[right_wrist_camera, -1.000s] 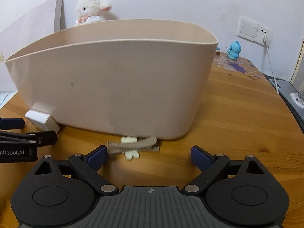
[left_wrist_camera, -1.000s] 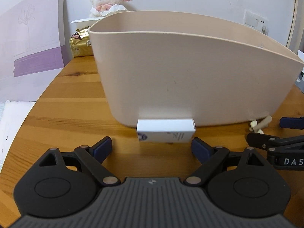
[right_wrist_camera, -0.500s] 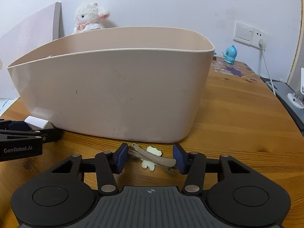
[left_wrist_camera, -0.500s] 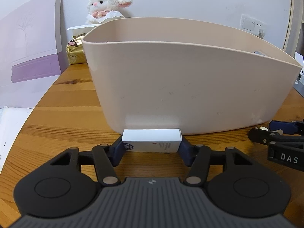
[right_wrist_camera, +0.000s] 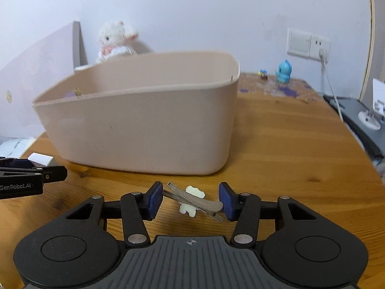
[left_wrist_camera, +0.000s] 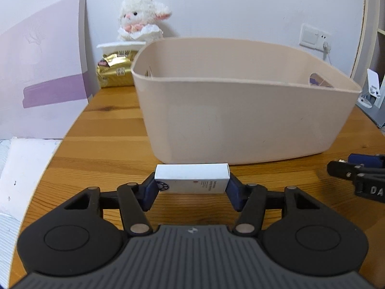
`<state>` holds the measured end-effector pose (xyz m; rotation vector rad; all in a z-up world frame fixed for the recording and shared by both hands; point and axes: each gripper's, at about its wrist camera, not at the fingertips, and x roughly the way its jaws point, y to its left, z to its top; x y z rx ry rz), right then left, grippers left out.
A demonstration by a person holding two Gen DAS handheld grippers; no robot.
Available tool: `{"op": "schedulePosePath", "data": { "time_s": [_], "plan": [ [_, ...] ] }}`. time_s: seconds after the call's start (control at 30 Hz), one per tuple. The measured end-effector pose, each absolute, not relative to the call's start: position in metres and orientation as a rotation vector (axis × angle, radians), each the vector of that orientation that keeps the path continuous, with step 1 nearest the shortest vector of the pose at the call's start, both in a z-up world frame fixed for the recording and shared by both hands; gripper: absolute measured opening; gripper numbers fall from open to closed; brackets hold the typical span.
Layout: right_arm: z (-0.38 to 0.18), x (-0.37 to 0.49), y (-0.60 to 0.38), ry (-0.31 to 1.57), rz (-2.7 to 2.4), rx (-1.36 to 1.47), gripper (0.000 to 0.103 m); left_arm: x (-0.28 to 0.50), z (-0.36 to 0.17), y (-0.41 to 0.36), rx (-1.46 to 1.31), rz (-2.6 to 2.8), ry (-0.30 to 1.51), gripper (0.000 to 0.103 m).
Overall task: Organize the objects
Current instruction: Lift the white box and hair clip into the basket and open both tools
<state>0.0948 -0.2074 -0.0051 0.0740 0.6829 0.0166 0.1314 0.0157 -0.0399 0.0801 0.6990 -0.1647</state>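
Observation:
My left gripper [left_wrist_camera: 191, 187] is shut on a small white box [left_wrist_camera: 191, 178] and holds it above the wooden table, in front of the beige plastic basket [left_wrist_camera: 240, 120]. My right gripper [right_wrist_camera: 191, 198] is shut on a grey hair clip [right_wrist_camera: 192, 198] with a cream bear-shaped charm; the clip lies slanted between the blue pads. The basket [right_wrist_camera: 144, 125] stands just beyond it. The left gripper [right_wrist_camera: 31, 175] and the box [right_wrist_camera: 41, 159] show at the left edge of the right wrist view. The right gripper's fingers [left_wrist_camera: 361, 175] show at the right edge of the left wrist view.
A plush lamb [left_wrist_camera: 142, 19] and a gold packet [left_wrist_camera: 115, 73] sit behind the basket by the wall. A lilac board [left_wrist_camera: 43, 72] leans at left. A blue figurine [right_wrist_camera: 284, 71] and a wall socket with cable [right_wrist_camera: 322, 48] are at back right.
Both grippers closed, the left on the white box and the right on the hair clip. Both then rose and drew back from the basket, carrying their objects.

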Motion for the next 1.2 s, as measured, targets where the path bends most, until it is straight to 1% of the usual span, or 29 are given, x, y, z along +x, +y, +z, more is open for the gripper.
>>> {"op": "schedulePosePath", "data": {
  "time_s": [0.37,0.57,0.67,0.9,1.2],
  "plan": [
    [0.074,0.070,-0.220,0.515,0.050,0.052,0.048,0.111,0.019,0.014,0.106,-0.202,0.609,0.061],
    [0.103,0.090,-0.218,0.442,0.057,0.023,0.048,0.133,0.046,0.004,0.126,-0.192,0.546,0.061],
    [0.110,0.105,-0.217,0.428,0.063,0.030,0.048,0.153,0.053,-0.001,0.127,-0.177,0.544,0.061],
    [0.106,0.148,-0.212,0.459,0.051,0.023,0.048,0.197,0.051,-0.024,0.167,-0.175,0.593,0.061],
    [0.067,0.196,-0.195,0.628,0.050,-0.047,0.048,0.237,0.011,-0.047,0.247,-0.158,0.765,0.061]
  ]
}}
